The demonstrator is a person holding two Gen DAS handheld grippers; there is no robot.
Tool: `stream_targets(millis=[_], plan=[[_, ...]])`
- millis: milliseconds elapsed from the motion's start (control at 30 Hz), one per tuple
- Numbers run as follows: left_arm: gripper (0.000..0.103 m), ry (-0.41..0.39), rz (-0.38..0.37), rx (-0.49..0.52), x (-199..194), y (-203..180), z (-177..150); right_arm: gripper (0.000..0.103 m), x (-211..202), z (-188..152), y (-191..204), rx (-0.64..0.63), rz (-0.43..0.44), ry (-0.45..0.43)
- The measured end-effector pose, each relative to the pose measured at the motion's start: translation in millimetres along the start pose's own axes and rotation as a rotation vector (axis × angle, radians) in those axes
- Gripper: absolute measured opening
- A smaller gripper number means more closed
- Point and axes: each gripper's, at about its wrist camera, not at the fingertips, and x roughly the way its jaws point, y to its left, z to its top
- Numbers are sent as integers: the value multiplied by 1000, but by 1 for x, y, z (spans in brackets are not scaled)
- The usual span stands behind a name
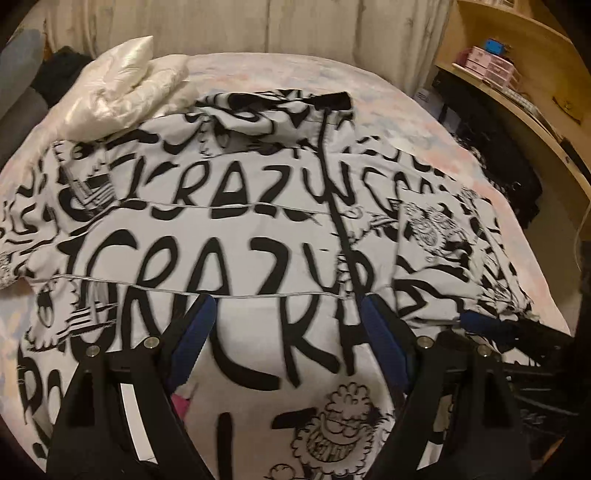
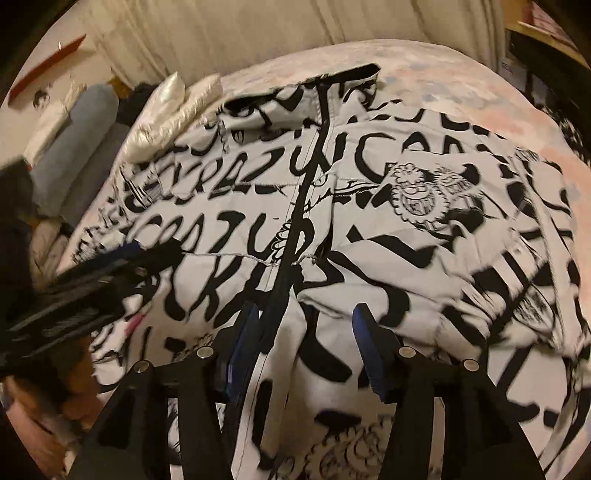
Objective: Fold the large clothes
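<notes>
A large white jacket (image 1: 229,229) covered in black lettering and cartoon prints lies spread front-up on the bed, with its black zip (image 1: 334,206) shut and the collar at the far end. My left gripper (image 1: 286,319) hovers over the jacket's lower left front, open, its blue pads wide apart with nothing gripped. In the right wrist view the same jacket (image 2: 424,229) fills the frame. My right gripper (image 2: 306,326) stands open just over the zip (image 2: 291,236), its pads clear of the cloth. The left gripper (image 2: 129,254) shows blurred at that view's left.
A pastel pink and blue bedsheet (image 1: 399,122) lies under the jacket. A shiny white padded garment (image 1: 122,85) sits at the bed's far left corner. A wooden desk with pink boxes (image 1: 491,66) stands to the right. Pale curtains (image 2: 258,33) hang behind the bed.
</notes>
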Motion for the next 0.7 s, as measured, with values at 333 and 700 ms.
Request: stream_targets(millis=[333, 700], plan=[[80, 44, -176, 330, 15, -93, -2, 53, -96, -27, -52, 259, -151, -205], [80, 124, -186, 723, 59, -188, -30, 54, -102, -74, -127, 489, -161, -233]])
